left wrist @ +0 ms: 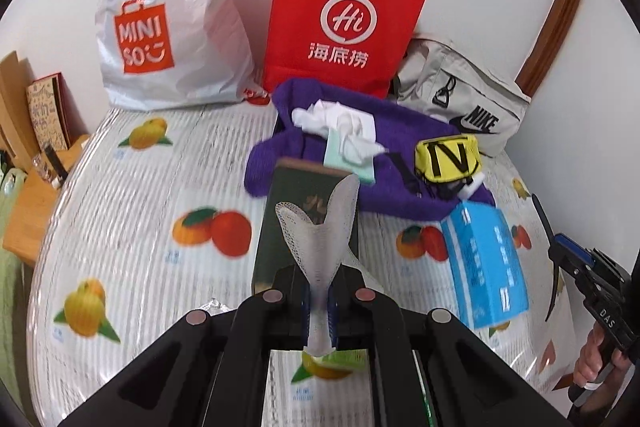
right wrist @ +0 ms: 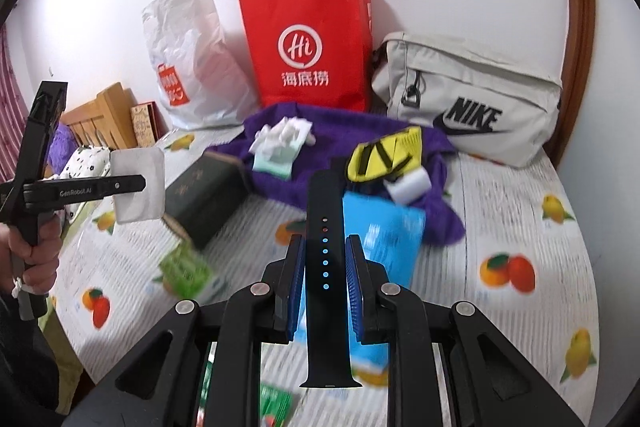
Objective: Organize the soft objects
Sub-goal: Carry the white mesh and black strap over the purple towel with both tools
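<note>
**Both grippers loaded over the fruit-print bed**

The left gripper (left wrist: 320,311) has its fingers (left wrist: 330,307) pinched nearly together on a translucent white mesh pad (left wrist: 320,227), which fans upward out of the grip; in the right wrist view the same pad (right wrist: 138,187) shows flat, a pale rounded square held clear above the bed. The right gripper (right wrist: 325,283) has its blue-padded fingers (right wrist: 354,275) closed against the two edges of a black watch strap (right wrist: 325,267), a band with a row of holes that stands lengthwise between them and sticks out past both ends.

Below them lies the bed (left wrist: 120,227), spread with a striped sheet printed with oranges and lemons. A dark green box (left wrist: 296,219) lies just under the left gripper, and a blue packet (left wrist: 486,267) lies to its right. Beyond these a purple towel (left wrist: 400,155) is crumpled, carrying a mint tissue pack (left wrist: 348,155) with white tissue spilling out and a yellow pouch (left wrist: 446,157) with black markings. Against the wall stand a white Miniso bag (left wrist: 160,27), a red Haidilao paper bag (left wrist: 344,19) and a grey Nike bag (left wrist: 460,99). A green packet (right wrist: 186,271) lies near the bed's left edge.
</note>
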`<state>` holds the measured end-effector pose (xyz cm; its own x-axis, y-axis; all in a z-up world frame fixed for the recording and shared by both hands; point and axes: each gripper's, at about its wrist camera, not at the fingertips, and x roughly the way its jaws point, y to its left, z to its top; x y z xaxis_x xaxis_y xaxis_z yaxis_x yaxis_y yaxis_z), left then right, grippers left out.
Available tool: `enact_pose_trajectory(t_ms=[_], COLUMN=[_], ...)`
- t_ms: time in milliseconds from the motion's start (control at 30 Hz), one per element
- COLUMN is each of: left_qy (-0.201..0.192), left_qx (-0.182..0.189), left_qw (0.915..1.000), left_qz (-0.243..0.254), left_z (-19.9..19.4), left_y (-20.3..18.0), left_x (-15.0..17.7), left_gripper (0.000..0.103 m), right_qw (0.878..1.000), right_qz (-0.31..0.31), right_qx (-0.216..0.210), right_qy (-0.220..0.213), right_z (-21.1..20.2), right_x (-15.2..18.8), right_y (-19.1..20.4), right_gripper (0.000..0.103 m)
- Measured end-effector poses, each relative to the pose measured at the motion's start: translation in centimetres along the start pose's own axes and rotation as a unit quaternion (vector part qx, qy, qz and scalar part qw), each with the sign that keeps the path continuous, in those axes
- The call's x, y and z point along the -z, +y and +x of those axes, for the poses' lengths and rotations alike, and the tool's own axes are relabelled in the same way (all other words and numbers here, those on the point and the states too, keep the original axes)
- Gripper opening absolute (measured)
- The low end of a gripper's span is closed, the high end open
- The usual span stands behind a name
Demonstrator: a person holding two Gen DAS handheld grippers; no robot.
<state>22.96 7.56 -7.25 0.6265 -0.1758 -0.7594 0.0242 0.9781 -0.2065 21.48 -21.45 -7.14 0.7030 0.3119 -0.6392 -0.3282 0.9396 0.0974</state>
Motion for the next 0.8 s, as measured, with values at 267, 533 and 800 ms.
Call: enact_pose_trajectory(t_ms=[267,533,800], left_qy=[-0.006,0.006,0.014], left_qx=[0.000,0.002,0.013], left_qw=[0.9999,1.0000,0.9998], left_qz=[0.010,0.004,-0.002], left_z=[1.6,4.9,7.5], left_y=[-0.7,-0.9,-1.0], left_x=[-4.3,-7.2,-9.4], left_gripper=[0.007,0.007,0.007], right_qw=[1.000,1.000,1.000], right_qz=[0.007,0.010,0.015], right_qx=[-0.001,0.003,-0.001], right_qy=[-0.006,0.006,0.028], right_z=[3.4,7.9,12.4], right_x=[-4.4,-7.8,-9.9], right_y=[-1.5,-3.3,-4.4], right_gripper=[0.020,0.020,0.020])
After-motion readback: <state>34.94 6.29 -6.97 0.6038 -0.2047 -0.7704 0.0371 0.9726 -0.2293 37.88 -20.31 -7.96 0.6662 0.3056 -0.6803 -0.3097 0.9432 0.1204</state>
